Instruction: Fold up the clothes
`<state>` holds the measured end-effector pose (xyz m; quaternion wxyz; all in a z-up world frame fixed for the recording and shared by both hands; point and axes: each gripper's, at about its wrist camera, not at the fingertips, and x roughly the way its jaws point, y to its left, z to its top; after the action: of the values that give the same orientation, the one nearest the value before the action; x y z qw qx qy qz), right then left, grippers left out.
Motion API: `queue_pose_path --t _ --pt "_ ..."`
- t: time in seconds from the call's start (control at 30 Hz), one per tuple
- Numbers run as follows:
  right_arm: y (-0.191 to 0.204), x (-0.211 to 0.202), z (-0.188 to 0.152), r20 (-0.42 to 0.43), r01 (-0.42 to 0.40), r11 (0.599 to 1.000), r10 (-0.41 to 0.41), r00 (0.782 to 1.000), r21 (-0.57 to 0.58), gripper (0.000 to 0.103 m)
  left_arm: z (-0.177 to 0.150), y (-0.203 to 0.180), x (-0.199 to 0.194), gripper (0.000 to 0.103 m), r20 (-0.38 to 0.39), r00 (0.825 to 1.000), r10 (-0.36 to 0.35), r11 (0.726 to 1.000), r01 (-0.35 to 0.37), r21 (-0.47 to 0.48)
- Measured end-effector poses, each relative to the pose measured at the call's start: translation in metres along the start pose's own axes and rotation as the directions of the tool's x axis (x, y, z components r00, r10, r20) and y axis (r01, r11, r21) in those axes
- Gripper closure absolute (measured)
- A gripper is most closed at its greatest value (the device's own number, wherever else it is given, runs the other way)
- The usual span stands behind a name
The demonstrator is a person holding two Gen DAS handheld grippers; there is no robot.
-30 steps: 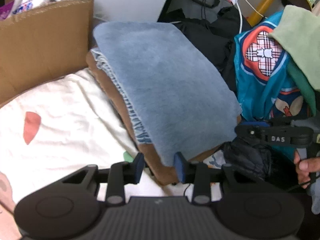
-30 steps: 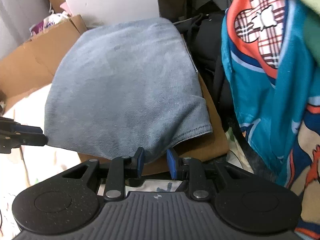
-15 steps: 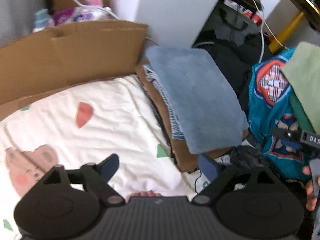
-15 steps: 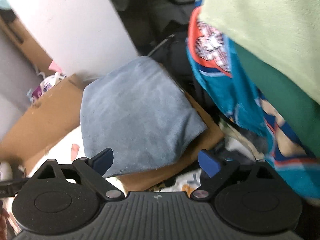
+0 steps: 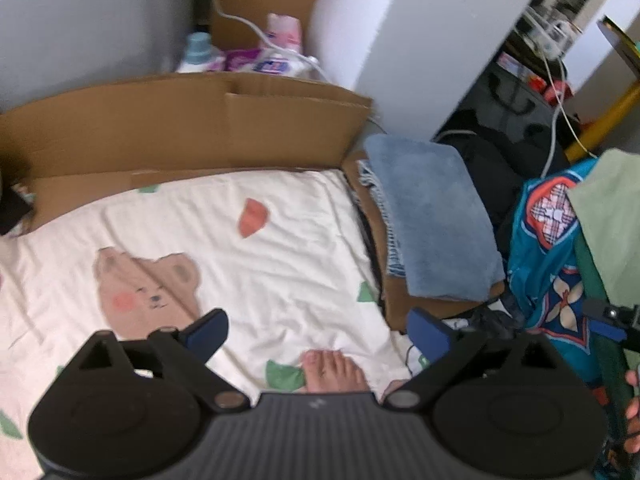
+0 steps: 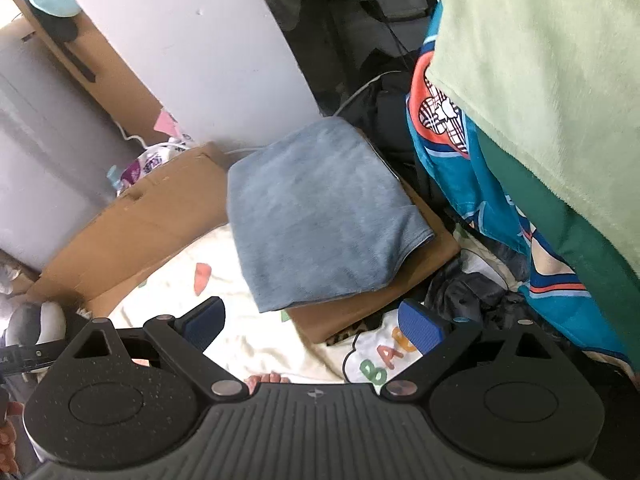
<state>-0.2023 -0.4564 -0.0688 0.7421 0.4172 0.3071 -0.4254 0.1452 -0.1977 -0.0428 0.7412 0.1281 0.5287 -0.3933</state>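
While the cream bear-print sheet (image 5: 280,240) spreads below, the folded blue garment (image 6: 320,216) lies atop a brown folded piece (image 6: 400,280) beside a cardboard flap (image 5: 180,128). Left gripper (image 5: 316,332) and right gripper (image 6: 316,324): jaws just opened, spread wide, holding nothing.

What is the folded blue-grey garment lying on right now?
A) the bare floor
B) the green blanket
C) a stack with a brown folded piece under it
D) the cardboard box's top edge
C: the folded blue-grey garment lies on top of a stack, with a brown folded piece sticking out beneath it, beside the cream bear-print sheet.
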Motion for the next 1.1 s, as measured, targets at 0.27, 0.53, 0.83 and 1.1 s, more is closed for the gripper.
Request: queue_pose_path --t 0.27,0.53,0.83,1.1 --pt "0.016 -0.040 0.000 0.019 -0.036 0.999 0.037 0.999 -0.023 0.006 -0.007 0.036 -0.070 0.005 0.067 0.996 0.063 0.995 -0.058 -0.077" --pt "0.056 -0.079 0.004 -0.001 -0.060 0.986 0.061 0.998 -0.156 0.006 -0.026 0.081 -0.147 0.002 0.124 0.982 0.140 0.981 -0.120 -0.154" --pt "0.106 -0.117 0.004 -0.053 -0.089 0.956 0.077 0.996 -0.279 0.001 -0.061 0.125 -0.209 0.001 0.150 0.966 0.210 0.955 -0.170 -0.244" --pt "0.183 -0.138 -0.005 -0.071 -0.169 0.911 0.154 0.986 -0.376 0.001 -0.098 0.153 -0.245 0.001 0.175 0.951 0.255 0.923 -0.185 -0.339"
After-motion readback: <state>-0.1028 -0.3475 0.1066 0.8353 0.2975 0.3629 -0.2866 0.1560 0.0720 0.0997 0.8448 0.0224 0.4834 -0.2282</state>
